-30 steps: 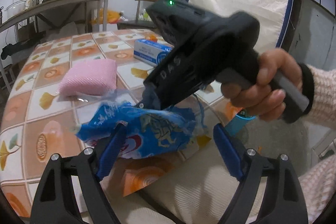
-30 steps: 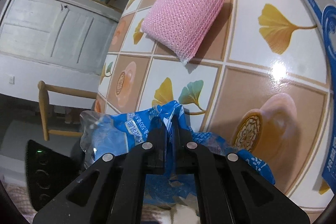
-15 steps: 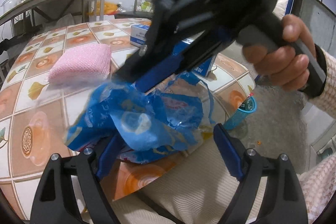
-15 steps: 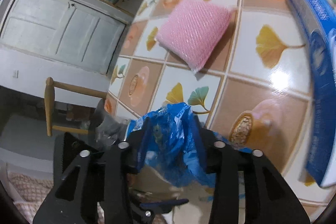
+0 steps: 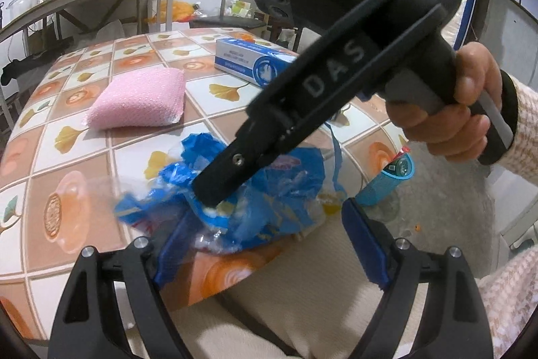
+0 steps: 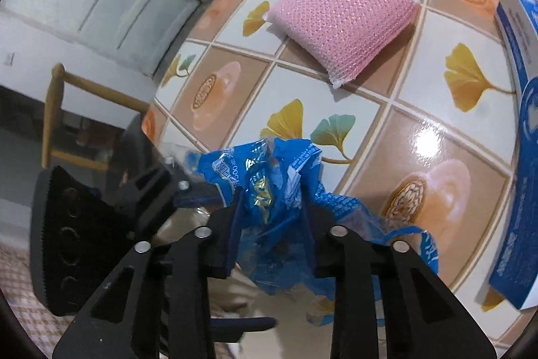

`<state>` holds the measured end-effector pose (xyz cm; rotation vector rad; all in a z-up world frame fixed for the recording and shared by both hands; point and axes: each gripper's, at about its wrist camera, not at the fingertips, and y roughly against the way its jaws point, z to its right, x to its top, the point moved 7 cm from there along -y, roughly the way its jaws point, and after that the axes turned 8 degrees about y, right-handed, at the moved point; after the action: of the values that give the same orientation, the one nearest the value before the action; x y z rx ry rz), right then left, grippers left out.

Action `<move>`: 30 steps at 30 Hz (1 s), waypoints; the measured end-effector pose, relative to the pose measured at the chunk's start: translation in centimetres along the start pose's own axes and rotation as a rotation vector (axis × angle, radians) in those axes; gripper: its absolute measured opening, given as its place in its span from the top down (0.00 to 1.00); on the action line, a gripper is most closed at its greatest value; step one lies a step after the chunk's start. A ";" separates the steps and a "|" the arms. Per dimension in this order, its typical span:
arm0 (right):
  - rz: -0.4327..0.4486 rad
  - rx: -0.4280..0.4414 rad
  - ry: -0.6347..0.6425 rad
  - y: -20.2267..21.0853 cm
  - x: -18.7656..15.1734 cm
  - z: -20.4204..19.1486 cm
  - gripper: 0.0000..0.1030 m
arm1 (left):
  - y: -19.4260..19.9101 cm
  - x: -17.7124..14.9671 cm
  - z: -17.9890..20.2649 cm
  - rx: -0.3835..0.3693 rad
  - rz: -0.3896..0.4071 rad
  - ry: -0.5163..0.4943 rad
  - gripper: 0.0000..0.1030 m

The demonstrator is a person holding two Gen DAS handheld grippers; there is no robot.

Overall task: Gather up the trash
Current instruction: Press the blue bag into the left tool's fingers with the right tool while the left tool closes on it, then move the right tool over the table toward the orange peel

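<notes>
A crumpled blue plastic wrapper (image 5: 279, 190) lies at the near edge of the tiled table (image 5: 67, 164). My right gripper (image 5: 215, 190) comes down on it from the upper right, held by a hand (image 5: 447, 113). In the right wrist view the wrapper (image 6: 269, 180) is bunched between the right gripper's (image 6: 272, 224) pads, whose jaws are closing and press on it. My left gripper (image 5: 265, 244) stands wide open just below the table edge. The wrapper's lower fold rests against its left finger.
A pink mesh sponge (image 5: 138, 100) and a blue-and-white box (image 5: 248, 63) lie further back on the table. A blue cylinder (image 5: 390, 180) lies on the floor at the right. A wooden chair (image 6: 53, 110) stands beyond the table's left edge. Beige cloth (image 5: 302, 285) shows below.
The right gripper let its shut jaws open wide around the wrapper, rolled and lifted a little, and now narrows on it again. The wrapper is more bunched. The left gripper stayed open and still.
</notes>
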<state>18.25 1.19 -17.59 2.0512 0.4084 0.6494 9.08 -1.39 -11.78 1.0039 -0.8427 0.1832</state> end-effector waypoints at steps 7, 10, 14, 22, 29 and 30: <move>0.000 -0.108 0.078 -1.0 0.2 -0.9 0.89 | 4.1 0.0 -0.5 0.044 0.061 0.033 0.17; 0.014 -0.121 0.064 -1.5 1.0 -0.9 0.92 | 5.5 0.8 -1.1 0.068 0.120 0.042 0.14; 0.031 -0.092 0.006 -2.3 2.3 -0.9 0.94 | 4.1 1.6 -2.1 0.152 0.103 0.017 0.14; 0.011 0.044 -0.080 -2.9 2.5 -0.9 0.94 | 1.3 1.2 -3.3 0.265 0.041 -0.034 0.14; -0.022 0.098 -0.104 -2.7 2.0 -1.0 0.94 | -0.4 1.0 -3.9 0.290 -0.018 -0.062 0.19; -0.023 0.101 -0.106 -2.8 2.0 -1.0 0.94 | -0.5 1.1 -4.1 0.293 -0.024 -0.058 0.24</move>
<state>19.21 4.38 -18.90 2.1625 0.4098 0.5127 12.30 1.32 -12.40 1.2980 -0.8717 0.2639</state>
